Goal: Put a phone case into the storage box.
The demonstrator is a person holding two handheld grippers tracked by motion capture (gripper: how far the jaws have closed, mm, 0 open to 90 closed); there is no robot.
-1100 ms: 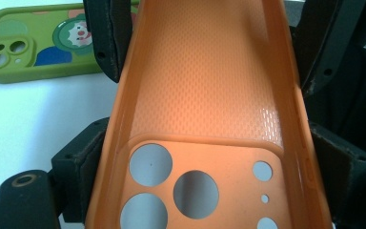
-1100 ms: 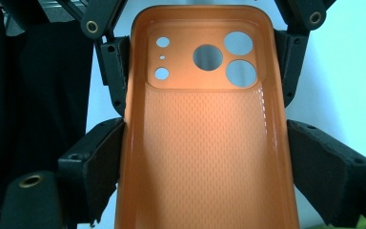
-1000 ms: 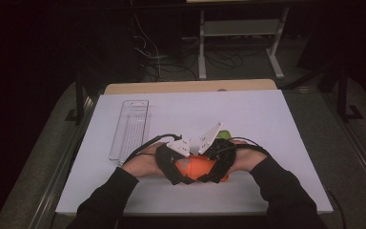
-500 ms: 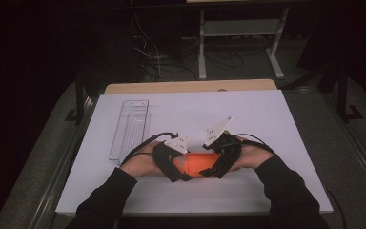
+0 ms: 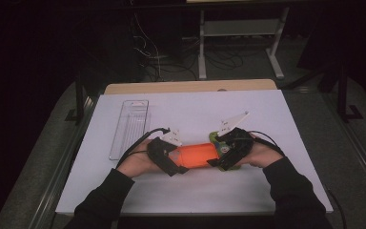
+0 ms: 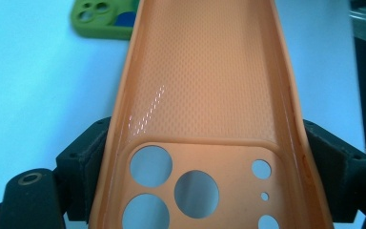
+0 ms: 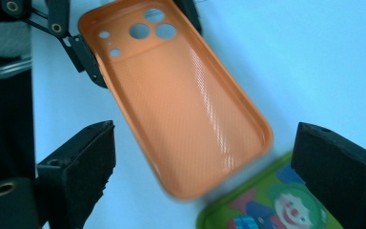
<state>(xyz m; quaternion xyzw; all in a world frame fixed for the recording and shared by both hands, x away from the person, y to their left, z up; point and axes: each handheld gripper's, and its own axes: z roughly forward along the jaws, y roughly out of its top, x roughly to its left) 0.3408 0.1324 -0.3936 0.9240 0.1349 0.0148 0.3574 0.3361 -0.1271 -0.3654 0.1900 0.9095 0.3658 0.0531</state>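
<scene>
An orange phone case (image 5: 198, 155) is held level just above the white mat, inner side up. My left gripper (image 5: 176, 160) is shut on its camera-hole end, and in the left gripper view the pads (image 6: 88, 157) press both side walls of the case (image 6: 205, 95). My right gripper (image 7: 205, 162) is open, its jaws having just widened; they stand well apart, clear of the case's plain end (image 7: 181, 95). A green phone case (image 7: 276, 205) with a clown picture lies on the mat under the right gripper (image 5: 219, 155).
A clear plastic tray (image 5: 129, 126) lies on the left part of the white mat (image 5: 267, 119). A wooden board (image 5: 190, 87) borders the mat's far edge. Dark floor, cables and a table frame lie beyond.
The right hand has drawn away to the right, so the two grippers stand farther apart. More of the orange case shows between them. The left hand has stayed in place.
</scene>
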